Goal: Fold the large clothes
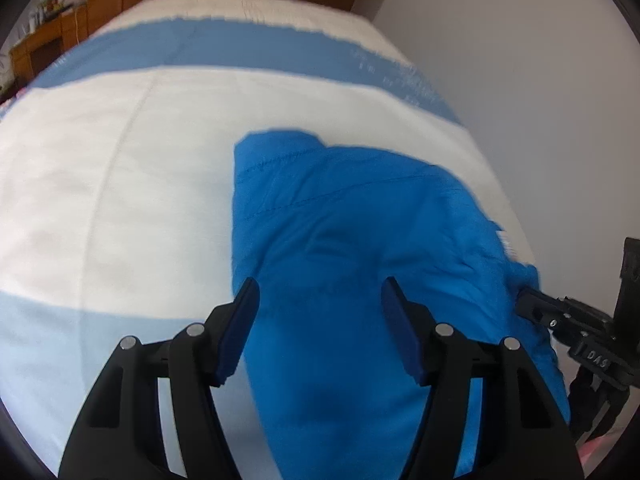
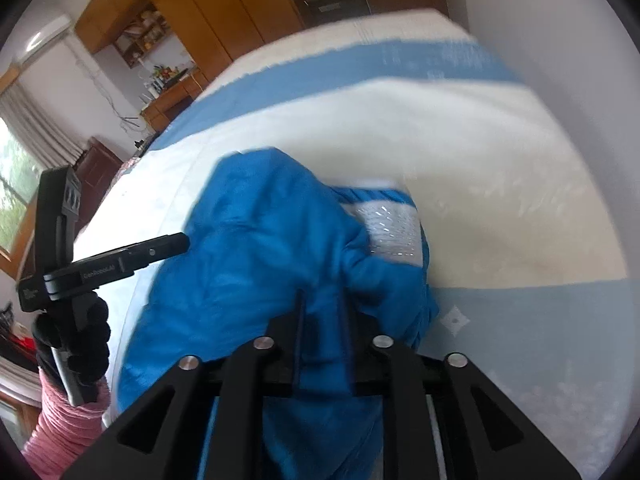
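Observation:
A bright blue padded jacket (image 1: 360, 240) lies bunched on the bed (image 1: 120, 180), which has a cover with white and blue bands. My left gripper (image 1: 320, 282) hovers over the jacket's near part with its jaws wide apart and open; the pads press on nothing. In the right wrist view the jacket (image 2: 260, 272) shows a white lining patch (image 2: 392, 232). My right gripper (image 2: 322, 300) has its jaws nearly together, shut on a fold of blue fabric. The left gripper's fingers (image 2: 168, 245) reach the jacket's left edge there.
A white wall (image 1: 520, 80) runs along the bed's right side. Wooden wardrobes (image 2: 224, 4) and a cluttered desk (image 2: 172, 92) stand beyond the far end. A gloved hand with a pink sleeve (image 2: 72, 360) holds the left gripper. A curtained window (image 2: 16, 184) is at far left.

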Tool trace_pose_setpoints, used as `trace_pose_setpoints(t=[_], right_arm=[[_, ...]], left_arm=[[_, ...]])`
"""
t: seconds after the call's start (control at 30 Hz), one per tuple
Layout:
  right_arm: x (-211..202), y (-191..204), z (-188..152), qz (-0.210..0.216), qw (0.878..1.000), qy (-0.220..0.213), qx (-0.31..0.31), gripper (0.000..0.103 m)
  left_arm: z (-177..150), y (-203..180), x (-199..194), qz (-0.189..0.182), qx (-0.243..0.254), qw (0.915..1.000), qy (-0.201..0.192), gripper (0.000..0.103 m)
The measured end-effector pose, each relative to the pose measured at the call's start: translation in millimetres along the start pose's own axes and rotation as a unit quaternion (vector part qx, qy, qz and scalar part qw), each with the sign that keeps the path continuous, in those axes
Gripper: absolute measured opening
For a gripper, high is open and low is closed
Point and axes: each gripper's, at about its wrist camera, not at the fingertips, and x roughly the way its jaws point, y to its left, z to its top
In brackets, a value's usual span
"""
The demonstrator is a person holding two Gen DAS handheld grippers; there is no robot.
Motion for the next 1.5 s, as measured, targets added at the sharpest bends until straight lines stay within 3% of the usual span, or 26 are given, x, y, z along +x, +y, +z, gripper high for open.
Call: trace_pose_setpoints(t=[0.1,0.23,0.53,1.5], right_arm=[[-21.3,29.3,-8.0,0.021,0.999,-0.011,-0.043,0.018],[-27.5,55.1,-22.7,0.034,0.997,0.009,-0.073,0.018],[-37.7,60.1,-56.1,0.018,0.996,0.019,-0.089,0.018],[-7.7,24.9,-97.2,0.022,0.998,0.036,-0.046,0.013]], left_arm=[[-17.8,-8.9,-30.0,0.029,0.014,0.9988,-0.036,0.062],[-45.0,-20.2,-52.8,0.043,0.029,0.997,-0.057,0.062],[-85.4,-29.4,-69.9,0.067,0.045,0.9942,-0.072,0.062],[-119.2,-8.7,-27.3,0.029,0.045,0.9982,-0.026,0.067]])
